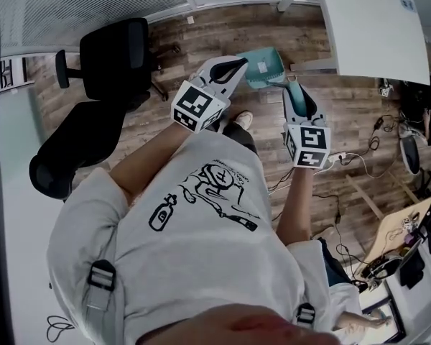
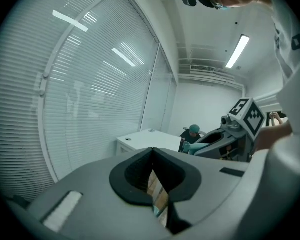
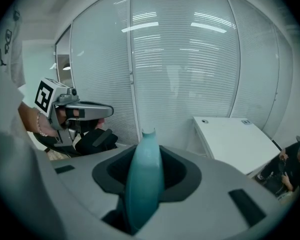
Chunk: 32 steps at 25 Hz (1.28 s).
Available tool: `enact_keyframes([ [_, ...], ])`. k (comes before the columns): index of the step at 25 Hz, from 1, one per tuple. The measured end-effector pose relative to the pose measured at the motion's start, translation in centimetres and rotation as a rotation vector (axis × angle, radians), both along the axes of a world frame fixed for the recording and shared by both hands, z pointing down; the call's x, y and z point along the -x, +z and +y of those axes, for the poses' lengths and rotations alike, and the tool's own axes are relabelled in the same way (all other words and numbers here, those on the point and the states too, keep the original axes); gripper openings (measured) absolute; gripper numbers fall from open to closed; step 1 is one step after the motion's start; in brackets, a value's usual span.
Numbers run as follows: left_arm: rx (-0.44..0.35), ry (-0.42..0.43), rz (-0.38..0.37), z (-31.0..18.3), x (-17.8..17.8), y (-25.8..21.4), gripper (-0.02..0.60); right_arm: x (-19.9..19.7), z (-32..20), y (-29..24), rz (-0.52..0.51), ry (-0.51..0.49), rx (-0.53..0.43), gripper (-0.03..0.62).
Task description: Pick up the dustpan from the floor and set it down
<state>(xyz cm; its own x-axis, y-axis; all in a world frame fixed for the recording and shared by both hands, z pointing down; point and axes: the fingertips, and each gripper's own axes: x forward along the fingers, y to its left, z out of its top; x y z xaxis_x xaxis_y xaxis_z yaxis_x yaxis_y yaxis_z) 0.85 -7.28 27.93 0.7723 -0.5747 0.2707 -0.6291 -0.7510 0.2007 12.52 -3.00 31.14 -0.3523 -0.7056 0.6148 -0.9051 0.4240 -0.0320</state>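
The teal dustpan (image 1: 264, 67) hangs above the wooden floor, in front of the person. My right gripper (image 1: 291, 85) is shut on its handle (image 3: 145, 179), which fills the gap between the jaws and sticks up past them in the right gripper view. My left gripper (image 1: 241, 63) hangs just left of the pan, jaws shut with nothing between them. In the left gripper view its jaws (image 2: 152, 154) meet, and the right gripper (image 2: 195, 148) with the teal handle shows at the right. The left gripper (image 3: 109, 111) appears at the left of the right gripper view.
A black office chair (image 1: 108, 56) stands at the far left, with a second black seat (image 1: 72, 149) nearer. A white desk (image 1: 373, 24) is at the far right. Cables (image 1: 359, 157) lie on the floor at the right. Glass walls with blinds (image 3: 180, 64) close off the room.
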Motion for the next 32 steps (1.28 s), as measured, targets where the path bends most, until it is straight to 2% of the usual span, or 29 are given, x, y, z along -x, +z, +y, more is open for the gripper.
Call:
enact_keyframes([
  [10, -0.028, -0.006, 0.017, 0.3, 1.0, -2.3, -0.005, 1.2, 0.6, -3.0, -0.009, -0.005, -0.012, 0.111],
  [26, -0.017, -0.002, 0.011, 0.2, 0.6, -1.7, -0.005, 1.1, 0.2, -3.1, -0.004, -0.017, -0.011, 0.112],
  [32, -0.004, -0.005, -0.006, 0.1, 0.5, -0.1, -0.006, 0.8, 0.0, -2.1, -0.004, -0.016, -0.011, 0.112],
])
